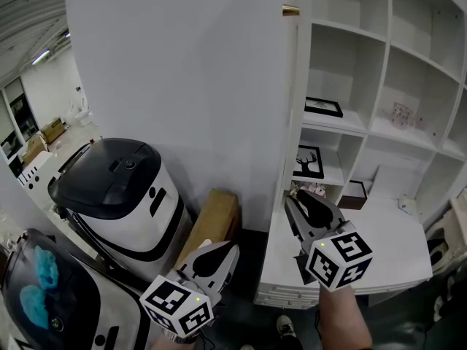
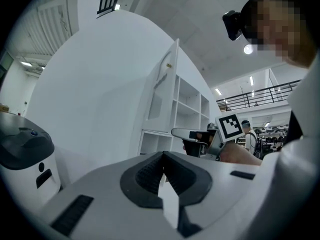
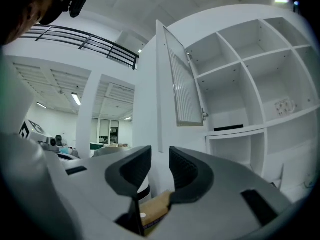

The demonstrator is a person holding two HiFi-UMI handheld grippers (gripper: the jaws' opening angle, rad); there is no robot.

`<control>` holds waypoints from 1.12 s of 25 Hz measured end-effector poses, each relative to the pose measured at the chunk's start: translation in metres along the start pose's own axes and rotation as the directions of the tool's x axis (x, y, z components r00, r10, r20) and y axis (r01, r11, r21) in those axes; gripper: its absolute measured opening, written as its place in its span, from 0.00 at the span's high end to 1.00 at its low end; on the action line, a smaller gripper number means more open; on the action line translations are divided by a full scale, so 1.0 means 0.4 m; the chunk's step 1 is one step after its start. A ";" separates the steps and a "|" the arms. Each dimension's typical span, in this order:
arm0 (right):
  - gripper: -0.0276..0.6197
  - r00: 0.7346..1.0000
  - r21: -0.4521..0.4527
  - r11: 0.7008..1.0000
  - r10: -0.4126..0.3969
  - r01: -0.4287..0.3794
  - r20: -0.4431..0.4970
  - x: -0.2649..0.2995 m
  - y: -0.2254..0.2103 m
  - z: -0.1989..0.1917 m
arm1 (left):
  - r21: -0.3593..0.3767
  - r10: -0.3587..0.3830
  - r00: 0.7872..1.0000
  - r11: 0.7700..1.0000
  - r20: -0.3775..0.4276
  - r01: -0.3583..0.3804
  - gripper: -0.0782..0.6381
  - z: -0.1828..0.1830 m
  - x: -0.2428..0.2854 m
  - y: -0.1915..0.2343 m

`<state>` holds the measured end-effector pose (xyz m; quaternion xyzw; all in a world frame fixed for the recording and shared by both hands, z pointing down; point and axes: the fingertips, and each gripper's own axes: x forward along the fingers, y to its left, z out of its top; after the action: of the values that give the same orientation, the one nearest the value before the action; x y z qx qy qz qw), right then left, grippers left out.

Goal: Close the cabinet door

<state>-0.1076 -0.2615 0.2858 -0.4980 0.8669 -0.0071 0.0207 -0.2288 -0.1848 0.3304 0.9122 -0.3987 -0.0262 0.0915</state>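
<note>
The cabinet door (image 3: 182,84) is a ribbed panel on the upper left of the white shelf unit (image 3: 250,69). It stands swung out, hinged on its right edge. In the left gripper view the cabinet door (image 2: 167,79) shows nearly edge-on. My right gripper (image 3: 160,156) points level at the unit's left edge, below the door and short of it. Its jaws stand apart with nothing between them. In the head view the right gripper (image 1: 295,197) is at the shelf's front corner. My left gripper (image 1: 232,248) hangs lower and to the left, with its pads (image 2: 150,171) together and holding nothing.
A tall white panel (image 1: 182,86) rises left of the shelves. On the floor are a white-and-black machine (image 1: 117,188) and a cardboard box (image 1: 215,221). Black picture frames (image 1: 323,106) lie on the shelves. A white counter (image 1: 379,246) juts out under the shelves.
</note>
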 end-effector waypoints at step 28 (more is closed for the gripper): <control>0.73 1.000 -0.046 0.999 0.014 -0.014 0.010 0.059 -0.077 0.027 | 0.037 0.048 0.999 0.998 -0.025 -0.047 0.88 0.007 0.039 -0.052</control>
<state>-0.0923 -0.2973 0.2755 -0.4923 0.8702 0.0157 0.0137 -0.2033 -0.1828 0.3240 0.9042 -0.4193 -0.0048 0.0807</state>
